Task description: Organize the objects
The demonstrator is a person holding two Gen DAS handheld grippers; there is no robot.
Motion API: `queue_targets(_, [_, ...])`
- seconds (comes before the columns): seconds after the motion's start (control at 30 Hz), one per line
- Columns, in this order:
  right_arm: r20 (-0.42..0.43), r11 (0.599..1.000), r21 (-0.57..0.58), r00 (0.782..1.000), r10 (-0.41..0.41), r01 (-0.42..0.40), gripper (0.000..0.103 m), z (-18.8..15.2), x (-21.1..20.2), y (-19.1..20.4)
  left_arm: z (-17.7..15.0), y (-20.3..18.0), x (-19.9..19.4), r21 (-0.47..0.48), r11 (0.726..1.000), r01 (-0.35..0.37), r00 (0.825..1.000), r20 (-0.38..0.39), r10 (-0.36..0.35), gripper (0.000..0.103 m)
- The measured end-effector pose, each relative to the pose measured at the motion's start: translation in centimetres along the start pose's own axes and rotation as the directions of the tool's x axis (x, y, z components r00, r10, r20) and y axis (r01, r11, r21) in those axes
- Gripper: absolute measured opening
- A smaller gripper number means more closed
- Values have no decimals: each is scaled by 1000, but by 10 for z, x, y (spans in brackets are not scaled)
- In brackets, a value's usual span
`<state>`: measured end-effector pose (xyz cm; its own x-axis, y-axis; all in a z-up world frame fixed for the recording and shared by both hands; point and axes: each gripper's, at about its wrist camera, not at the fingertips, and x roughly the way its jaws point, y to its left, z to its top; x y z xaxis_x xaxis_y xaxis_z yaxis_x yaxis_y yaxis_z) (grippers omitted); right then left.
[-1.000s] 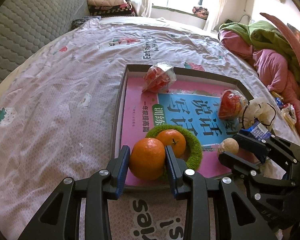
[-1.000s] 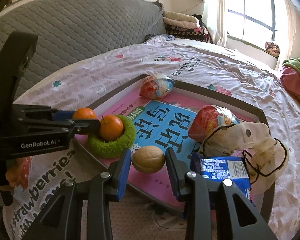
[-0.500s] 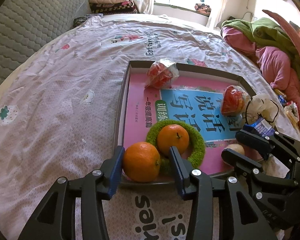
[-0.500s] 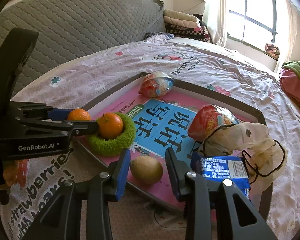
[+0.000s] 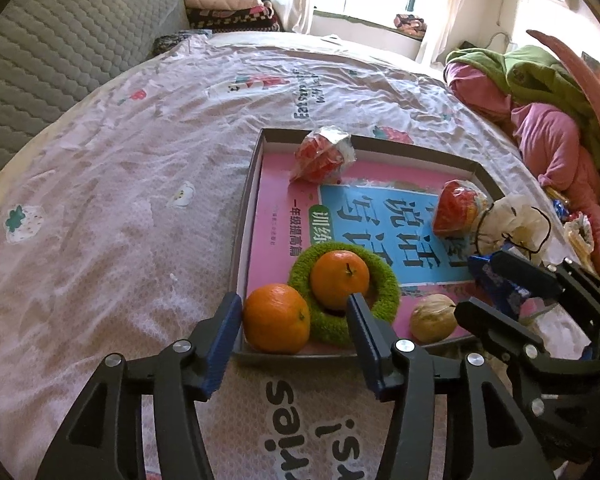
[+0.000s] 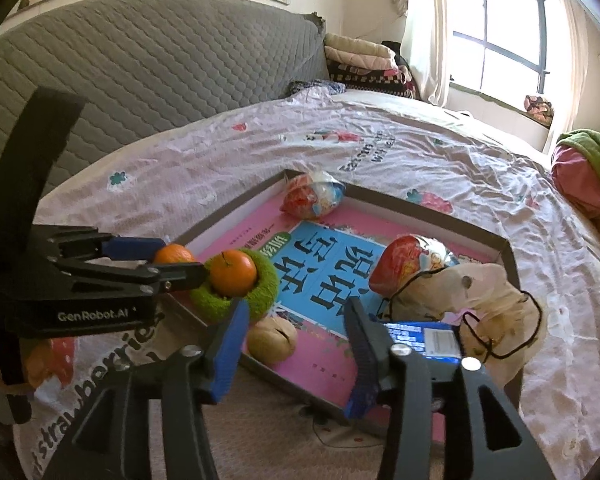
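Left view shows loose orange (image 5: 277,319) whole; right view only its top.

A grey quilted headboard (image 6: 148,64), folded blankets (image 5: 228,4) by the window (image 6: 496,32), and heaped pink-green clothes (image 5: 540,100).

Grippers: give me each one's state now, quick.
Left gripper: open, jaws just widened; orange sits between them, not gripped.
Right gripper: open, jaws just widened; walnut lies free between them.

Fuzzy green ring (image 5: 382,280), dimpled glossy orange (image 5: 277,318), crinkly shiny foil packet (image 5: 324,154), wrinkled cloth bedsheet (image 5: 140,168)
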<state>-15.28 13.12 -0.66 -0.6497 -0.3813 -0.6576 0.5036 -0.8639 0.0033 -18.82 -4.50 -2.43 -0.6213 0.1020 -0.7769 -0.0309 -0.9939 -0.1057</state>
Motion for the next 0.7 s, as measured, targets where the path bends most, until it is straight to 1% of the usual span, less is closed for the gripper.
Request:
queue_targets(0.1, [11,1000,0,1000,-1,1,55,1,-7,2,-4,-3,-6,13,1000,-10,1000,9,9,59])
queue_targets(0.23, [22,1000,-1,1000,-9,9,56,1,-17,4,-9,-6,-14,19,1000,5,1000,16,-5,59])
queue_targets(0.3, [28,1000,4,999,-16,16,59,1,-22,4,-11,-7,-18,24,1000,13,1000,23,-13,59])
queue_targets(0.5, [41,999,26,999,-25,24,59,-1,-37,0,-14,-9,-31,17,999,27,999,43,-28,59])
queue_targets(0.7, [48,998,50,998,-35,33,62,-8,-51,1,-22,-14,-46,18,1000,12,998,69,-13,60])
